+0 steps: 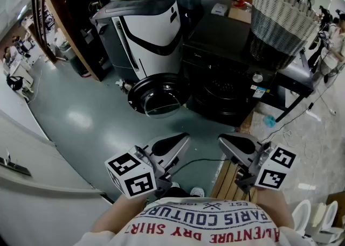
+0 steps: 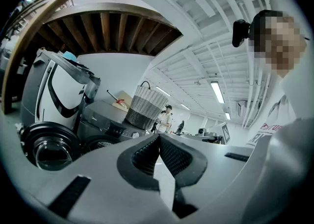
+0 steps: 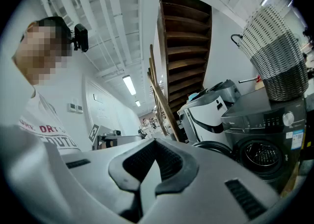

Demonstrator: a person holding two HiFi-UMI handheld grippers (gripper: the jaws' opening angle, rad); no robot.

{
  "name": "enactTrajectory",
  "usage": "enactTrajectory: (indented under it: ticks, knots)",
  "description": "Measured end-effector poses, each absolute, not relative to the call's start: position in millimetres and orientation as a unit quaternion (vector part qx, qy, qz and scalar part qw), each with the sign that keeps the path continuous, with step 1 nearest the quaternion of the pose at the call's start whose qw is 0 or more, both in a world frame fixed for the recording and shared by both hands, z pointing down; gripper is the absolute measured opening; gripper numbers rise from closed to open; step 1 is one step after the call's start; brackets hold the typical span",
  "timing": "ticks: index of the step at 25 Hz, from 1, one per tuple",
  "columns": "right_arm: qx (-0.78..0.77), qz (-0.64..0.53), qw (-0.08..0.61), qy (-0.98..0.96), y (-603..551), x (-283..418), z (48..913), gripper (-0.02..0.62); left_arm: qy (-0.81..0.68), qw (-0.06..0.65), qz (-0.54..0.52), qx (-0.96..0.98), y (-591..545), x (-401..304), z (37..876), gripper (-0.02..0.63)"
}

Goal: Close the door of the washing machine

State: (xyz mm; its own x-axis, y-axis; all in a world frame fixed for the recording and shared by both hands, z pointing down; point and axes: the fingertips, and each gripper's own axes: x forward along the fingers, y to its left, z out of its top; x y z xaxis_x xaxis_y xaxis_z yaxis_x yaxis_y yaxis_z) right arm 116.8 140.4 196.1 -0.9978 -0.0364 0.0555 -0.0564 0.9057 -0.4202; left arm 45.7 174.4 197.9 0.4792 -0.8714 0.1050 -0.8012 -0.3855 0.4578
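Though dim overhead, drum clear rightward.

The washer stood ahead, its door hanging open at its left (in front of another machine). A basket sat on top, toward the right; stairs rose farther left.

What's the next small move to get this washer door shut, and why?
Probably reach the left gripper forward to the outer side of the door, which stands swung open at the left of the washing machine. The right gripper is farther from it, and both are shut and empty.
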Motion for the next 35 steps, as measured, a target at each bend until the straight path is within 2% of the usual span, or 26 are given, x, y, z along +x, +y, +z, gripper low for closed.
enactTrajectory:
  ticks: [13,28,35]
  knots:
    - [0.018,0.230,0.041,-0.972,136.0,108.0,212.6,0.021,-0.540,0.227,-0.071,0.807,186.6,38.4,202.6,0.025]
    - [-0.038,0.237,0.103,-0.965,120.0,16.6,253.1,0.021,-0.576,0.257,-0.098,0.770,162.0,-39.8,235.7,0.025]
    - [-0.016,0.274,0.126,-0.953,83.5,-60.0,291.6,0.021,-0.576,0.288,-0.091,0.759,129.8,-119.9,262.4,0.025]
